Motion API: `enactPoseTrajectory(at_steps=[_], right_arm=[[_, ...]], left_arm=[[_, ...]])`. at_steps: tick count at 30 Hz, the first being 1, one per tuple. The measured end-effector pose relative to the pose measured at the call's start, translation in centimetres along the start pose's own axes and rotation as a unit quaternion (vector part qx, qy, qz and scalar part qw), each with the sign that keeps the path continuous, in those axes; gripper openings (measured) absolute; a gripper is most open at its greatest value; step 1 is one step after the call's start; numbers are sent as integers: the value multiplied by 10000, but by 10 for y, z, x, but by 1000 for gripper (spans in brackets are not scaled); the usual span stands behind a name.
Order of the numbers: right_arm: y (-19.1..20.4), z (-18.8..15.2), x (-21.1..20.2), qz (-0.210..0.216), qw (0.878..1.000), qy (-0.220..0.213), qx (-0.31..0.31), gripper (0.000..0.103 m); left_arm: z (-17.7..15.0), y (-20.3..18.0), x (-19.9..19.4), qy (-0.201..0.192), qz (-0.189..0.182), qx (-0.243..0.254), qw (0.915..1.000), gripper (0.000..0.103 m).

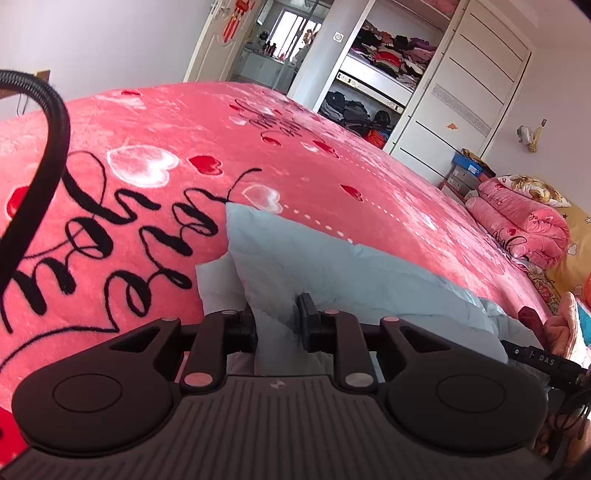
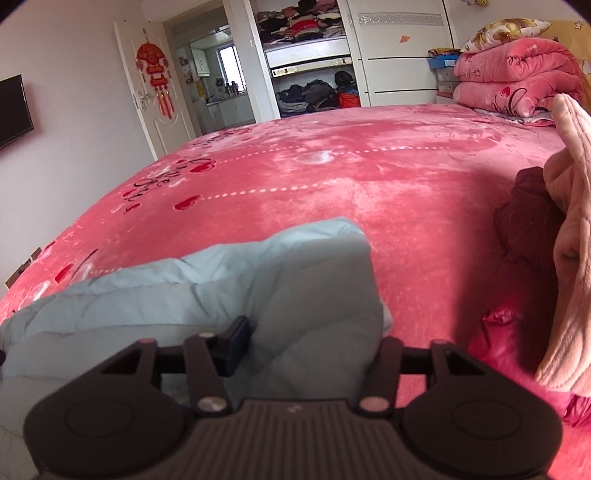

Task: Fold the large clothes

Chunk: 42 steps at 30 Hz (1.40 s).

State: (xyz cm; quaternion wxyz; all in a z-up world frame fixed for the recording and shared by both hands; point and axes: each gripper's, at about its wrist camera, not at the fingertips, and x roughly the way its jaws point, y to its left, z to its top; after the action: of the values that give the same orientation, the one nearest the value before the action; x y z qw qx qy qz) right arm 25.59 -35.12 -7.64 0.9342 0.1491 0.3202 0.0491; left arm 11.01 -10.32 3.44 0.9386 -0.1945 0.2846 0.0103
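Fingers (image 1: 308, 317) of both grippers flank pale-blue garment (image 2: 258, 280).

Counts of what lies on and around the pink bed

One pale blue padded garment (image 2: 229, 280) sits lower centre, one peach ribbed garment (image 2: 569, 258) at the right edge, and one dark maroon garment (image 2: 528, 221) just left of it. One folded pink quilt (image 2: 517, 81) is stacked upper right with one floral pillow (image 2: 506, 31) on top. One pink blanket (image 2: 332, 177) covers the bed. Two grippers: the left gripper (image 1: 277, 323) and the right gripper (image 2: 310, 339), both bottom centre.
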Motion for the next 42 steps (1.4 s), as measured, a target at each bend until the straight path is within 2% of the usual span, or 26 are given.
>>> enactPoseTrajectory(at_steps=[2,4,5,6,7,9,14,17,21,26,29,36,42], right_arm=[[-1,0,-2,-36,10000,1,3,71],[-3,1,-7,-153,9999,-4,16,81],[-4,2,-12,-236,9997,-54,2,82],[-5,3,-18,-313,9994,-148,-27,87],[-7,4,-25,-400,9988,-274,-59,96],[-13,6,-40,-583,9968,-550,-59,101],[-33,7,-62,-372,9944,-925,357,98],[-37,5,-61,-44,9940,-956,528,86],[-32,4,-51,363,9948,-817,494,69],[-20,0,-28,482,9976,-488,72,69],[-23,-5,-7,509,9986,-153,48,72],[-19,-12,15,442,9989,54,-140,81],[-21,-15,24,471,9987,118,-154,84]], left_arm=[[3,-2,-5,-133,92,144,9998,27],[7,-5,-12,-326,256,348,9985,35],[8,-7,-16,-446,327,467,9974,43],[10,-10,-21,-578,369,586,9959,48],[11,-12,-24,-680,377,689,9946,49],[12,-20,-28,-768,274,869,9929,51],[8,-52,-19,-625,-255,1150,9911,54],[3,-71,-4,-495,-417,1364,9885,55],[-3,-83,22,-314,-321,1643,9854,56],[-11,-85,55,-114,210,1986,9798,59],[-14,-78,64,-10,230,1872,9821,62],[-22,-65,76,113,196,1639,9862,64],[-34,-73,83,-20,319,1918,9809,64]])
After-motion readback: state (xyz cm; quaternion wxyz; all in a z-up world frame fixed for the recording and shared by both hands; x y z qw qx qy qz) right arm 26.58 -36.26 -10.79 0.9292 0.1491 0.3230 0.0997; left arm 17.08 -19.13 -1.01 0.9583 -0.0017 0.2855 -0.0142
